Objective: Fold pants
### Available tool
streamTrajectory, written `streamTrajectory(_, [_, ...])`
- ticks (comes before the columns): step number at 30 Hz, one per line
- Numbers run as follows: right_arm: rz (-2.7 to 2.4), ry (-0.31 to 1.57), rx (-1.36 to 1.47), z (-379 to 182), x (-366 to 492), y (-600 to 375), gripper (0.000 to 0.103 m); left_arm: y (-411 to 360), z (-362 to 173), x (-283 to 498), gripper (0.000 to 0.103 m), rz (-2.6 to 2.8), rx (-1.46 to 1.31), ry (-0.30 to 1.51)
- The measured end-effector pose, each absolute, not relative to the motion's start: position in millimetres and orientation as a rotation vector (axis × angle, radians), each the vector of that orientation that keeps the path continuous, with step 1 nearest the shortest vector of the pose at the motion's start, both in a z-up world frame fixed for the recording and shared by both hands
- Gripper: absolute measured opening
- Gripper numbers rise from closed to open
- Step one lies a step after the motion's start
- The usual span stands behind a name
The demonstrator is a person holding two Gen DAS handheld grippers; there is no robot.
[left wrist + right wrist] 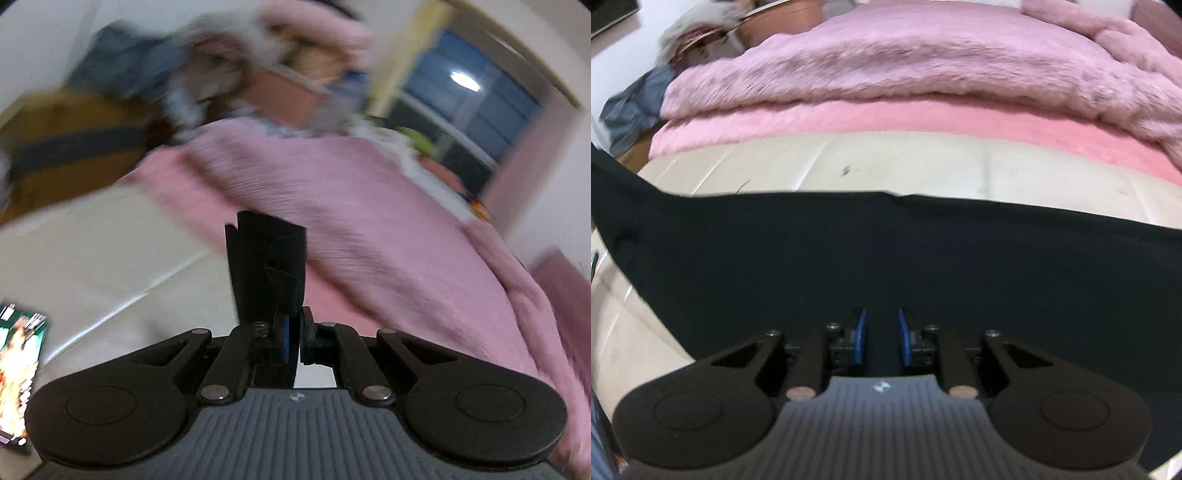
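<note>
1. The black pants [886, 266] are spread on the bed's cream surface [849, 166], long axis crosswise before the pink blanket [905, 62].
2. A fabric end is clamped in the left claw [291, 332], raised.
3. The right claw [882, 341] is seen apart, fabric between its blue pads [861, 339]; a grip cannot be told.

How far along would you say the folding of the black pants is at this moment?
Early. Done: the black pants lie spread on the cream surface. In hand: the left tongs are shut on a lifted fold of the fabric, while the right tongs sit over the cloth with a gap between the pads. Left: no finished fold shows yet.
</note>
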State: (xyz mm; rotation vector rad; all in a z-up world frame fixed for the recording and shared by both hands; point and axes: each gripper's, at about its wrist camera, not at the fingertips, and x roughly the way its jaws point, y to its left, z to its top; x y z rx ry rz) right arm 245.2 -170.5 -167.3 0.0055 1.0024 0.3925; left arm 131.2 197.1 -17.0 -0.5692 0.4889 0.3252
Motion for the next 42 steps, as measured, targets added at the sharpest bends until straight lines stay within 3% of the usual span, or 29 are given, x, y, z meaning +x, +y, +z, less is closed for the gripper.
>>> streamTrajectory(7, [0.319,0.972,0.127,-144.6,243.2,-215.6,0.015,56.2,-11.1,184.2,0.004,0.146,-0.314,0.545])
streamTrajectory(16, [0.253,0.96,0.211,-144.7,221.8,-271.2,0.016,-93.2,-121.4,212.1,0.004,-0.13,-0.069,0.868])
streamTrajectory(19, [0.24,0.976,0.235,-153.6,213.4,-283.9,0.016,-103.7,-144.0,207.6,0.006,-0.195,-0.08,0.965])
streamTrajectory(26, [0.259,1.005,0.279,-172.0,204.9,-290.3,0.017,-80.8,-131.5,211.5,0.033,-0.309,-0.112,0.965])
streamTrajectory(32, [0.311,0.983,0.265,-168.9,208.3,-278.3,0.018,-93.9,-132.1,206.5,0.034,-0.353,0.009,0.946])
streamTrajectory(34, [0.324,0.979,0.247,-166.9,210.9,-273.0,0.018,-94.8,-134.7,205.5,0.022,-0.359,0.026,0.943])
streamTrajectory(35, [0.335,0.976,0.24,-166.0,211.6,-270.9,0.018,-92.6,-134.6,205.4,0.006,-0.364,0.013,0.941])
streamTrajectory(36, [0.349,0.972,0.234,-165.3,213.5,-268.0,0.018,-89.0,-132.6,205.2,0.002,-0.366,-0.012,0.937])
streamTrajectory(42, [0.466,0.953,0.159,-158.1,232.4,-242.7,0.028,-55.5,-101.7,209.9,0.001,-0.379,-0.177,0.896])
